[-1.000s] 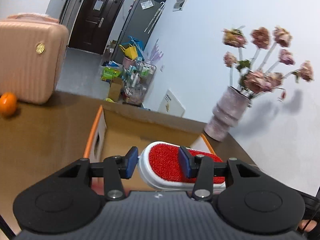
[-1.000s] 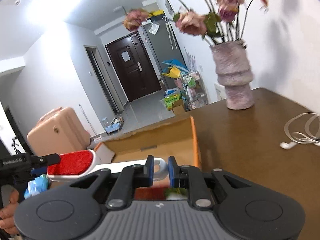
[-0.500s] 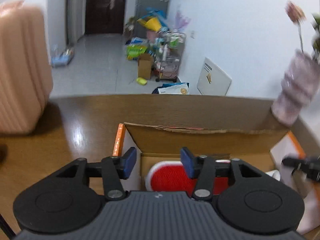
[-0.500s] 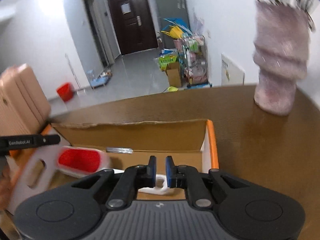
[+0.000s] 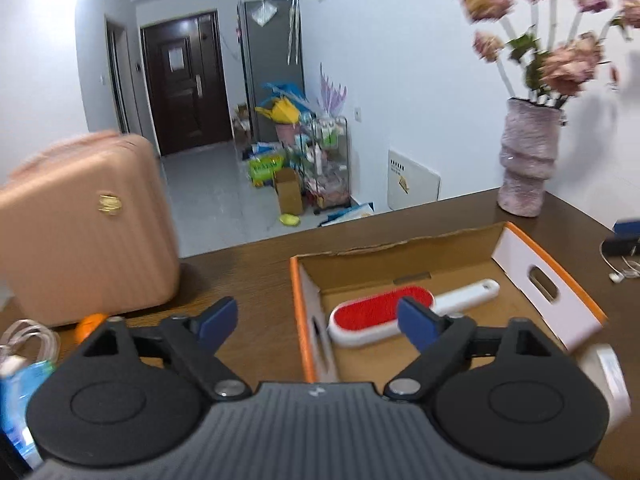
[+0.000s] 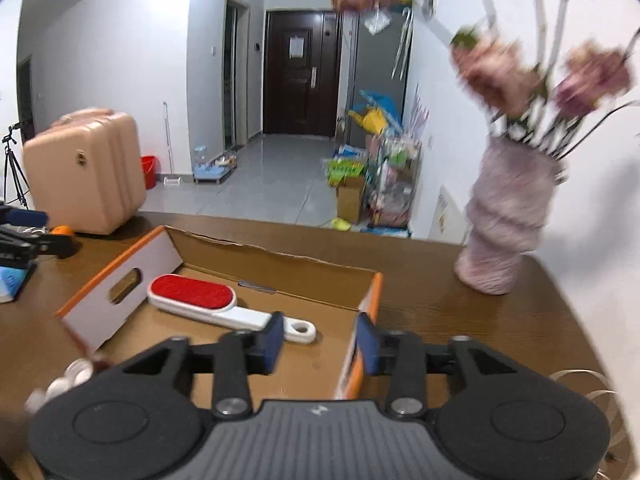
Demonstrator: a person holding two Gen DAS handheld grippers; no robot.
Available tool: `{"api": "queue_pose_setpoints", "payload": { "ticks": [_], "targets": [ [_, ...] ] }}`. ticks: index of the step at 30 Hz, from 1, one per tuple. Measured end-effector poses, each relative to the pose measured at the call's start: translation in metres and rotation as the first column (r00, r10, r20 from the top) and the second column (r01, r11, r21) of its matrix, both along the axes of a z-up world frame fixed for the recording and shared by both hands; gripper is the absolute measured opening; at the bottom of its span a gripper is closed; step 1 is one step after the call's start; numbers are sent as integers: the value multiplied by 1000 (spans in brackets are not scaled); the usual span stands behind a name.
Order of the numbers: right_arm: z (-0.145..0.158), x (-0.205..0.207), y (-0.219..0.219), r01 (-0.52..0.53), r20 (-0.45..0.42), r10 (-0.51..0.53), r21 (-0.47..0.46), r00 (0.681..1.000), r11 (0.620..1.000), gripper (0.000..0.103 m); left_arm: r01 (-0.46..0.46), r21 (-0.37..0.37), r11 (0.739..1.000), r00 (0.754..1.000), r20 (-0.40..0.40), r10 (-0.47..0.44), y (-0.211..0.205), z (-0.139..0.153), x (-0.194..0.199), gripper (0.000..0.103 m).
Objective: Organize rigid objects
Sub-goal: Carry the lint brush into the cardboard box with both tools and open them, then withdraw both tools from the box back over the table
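A white lint brush with a red pad (image 5: pixel 380 312) lies flat on the floor of an open cardboard box (image 5: pixel 440 240) with orange edges. It also shows in the right wrist view (image 6: pixel 192 294), inside the same box (image 6: pixel 280 258). My left gripper (image 5: pixel 320 320) is open and empty, above the box's left wall. My right gripper (image 6: pixel 320 342) is open and empty, above the box's right wall, near the brush handle's ring end.
A pink suitcase (image 5: pixel 84 220) stands on the brown table at the left, with an orange (image 5: pixel 90 322) in front of it. A pink vase of flowers (image 5: pixel 526 160) stands at the back right. White cables (image 5: pixel 620 268) lie right of the box.
Both grippers have let go of the brush and opened. The brush now lies in the box. Both grippers have pulled back and up from it.
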State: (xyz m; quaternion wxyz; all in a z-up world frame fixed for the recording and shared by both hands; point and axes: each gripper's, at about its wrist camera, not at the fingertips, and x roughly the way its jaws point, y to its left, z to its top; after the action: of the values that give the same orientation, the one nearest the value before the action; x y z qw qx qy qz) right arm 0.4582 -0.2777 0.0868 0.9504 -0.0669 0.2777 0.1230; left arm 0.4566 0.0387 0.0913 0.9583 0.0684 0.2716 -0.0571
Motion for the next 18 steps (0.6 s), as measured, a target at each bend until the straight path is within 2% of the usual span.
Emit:
{"api": "queue_pose_setpoints", "payload": {
  "ticks": [3,6,10,12,14,16,18],
  "targets": [
    [18,-55,-9,19,71,-19,-1,997,1000,51,-12,7,1000,998,58,12,4,12,-58,103],
    [25,-104,-14,24,117,-29,47,993,999,57,-71,7,997,988,138,69,5,17,-106,103],
    [19,-158,-7,35,167,-45,66,985,997,57,-111,-59,992,972,202,121,0,14,-163,103],
    [9,-191,2,26,206,-38,60,978,998,57,-109,-75,991,964,234,124,-4,5,-191,103],
    [-4,-225,9,13,226,-34,96,974,995,57,-127,-63,990,950,280,140,-8,-12,-222,103],
    [-18,-253,14,9,222,-39,134,974,991,57,-176,-34,984,940,290,178,-18,-33,-248,103],
    [-32,-281,20,18,216,-53,161,975,987,57,-178,-51,983,942,279,185,-21,-48,-273,103]
  ]
}}
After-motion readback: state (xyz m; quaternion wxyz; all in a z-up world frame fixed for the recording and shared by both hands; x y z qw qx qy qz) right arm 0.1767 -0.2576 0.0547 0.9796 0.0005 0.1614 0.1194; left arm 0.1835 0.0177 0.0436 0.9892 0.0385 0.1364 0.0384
